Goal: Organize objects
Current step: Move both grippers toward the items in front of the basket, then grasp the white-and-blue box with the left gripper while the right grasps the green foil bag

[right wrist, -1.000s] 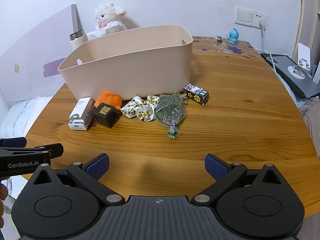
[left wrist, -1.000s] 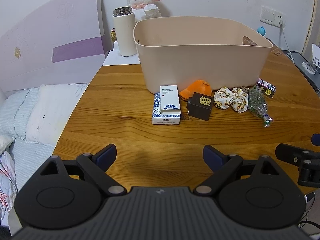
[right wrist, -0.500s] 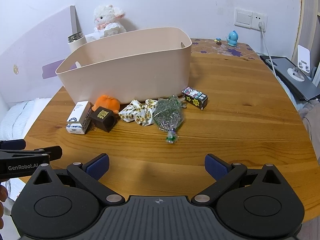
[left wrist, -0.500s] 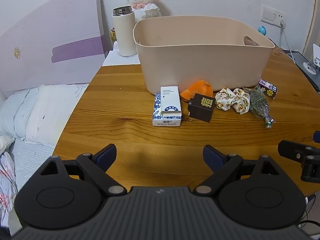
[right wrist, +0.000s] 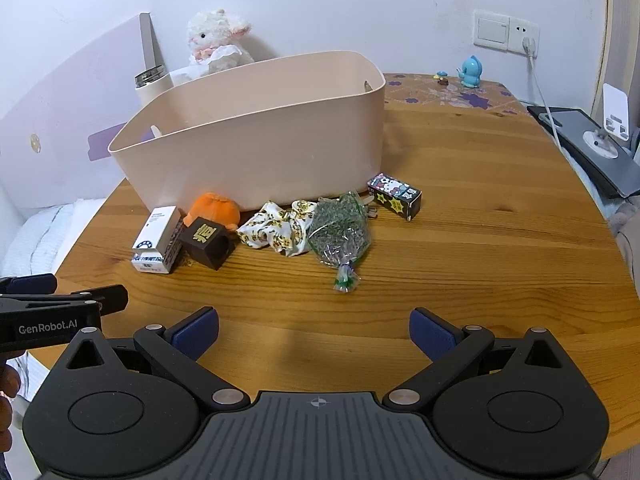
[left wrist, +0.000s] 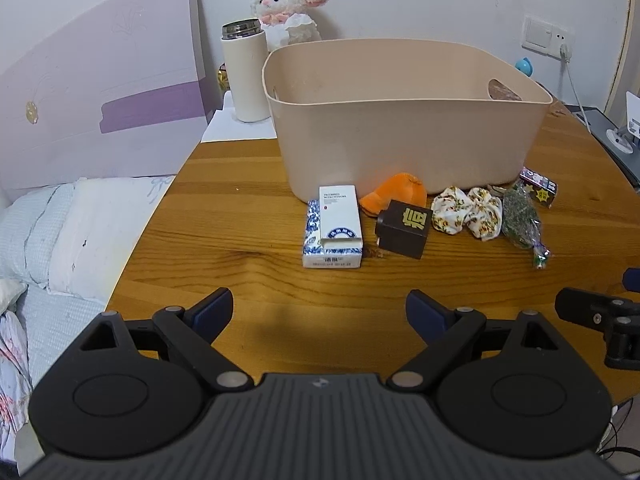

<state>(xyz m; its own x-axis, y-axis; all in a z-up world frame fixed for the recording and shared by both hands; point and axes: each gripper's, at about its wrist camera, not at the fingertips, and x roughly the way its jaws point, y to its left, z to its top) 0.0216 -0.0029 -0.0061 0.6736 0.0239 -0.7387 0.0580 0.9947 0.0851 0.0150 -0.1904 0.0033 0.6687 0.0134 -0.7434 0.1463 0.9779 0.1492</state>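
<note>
Two grippers held low over the near edge of a wooden table (left wrist: 248, 240), both with jaws spread wide and gripping nothing: left gripper (left wrist: 319, 312), right gripper (right wrist: 314, 330). Ahead of them, well apart from the fingertips, a row of small items strung along the front wall of a beige bin (left wrist: 404, 136) standing mid-table. From left to right: a white carton (left wrist: 339, 216) stacked on a blue-and-white box (left wrist: 316, 244); an orange plush (left wrist: 394, 196) against the bin wall; a dark brown box (left wrist: 404, 228) with a gold character, straight ahead of the left gripper; a floral scrunchie (right wrist: 276, 228); a clear packet of dried herbs (right wrist: 340, 236), nearest the right gripper's line; a small printed carton (right wrist: 394, 196) by the bin's right corner. Behind the bin at the far left corner, a cream flask (left wrist: 245, 72) and a plush lamb (left wrist: 286, 12).
</note>
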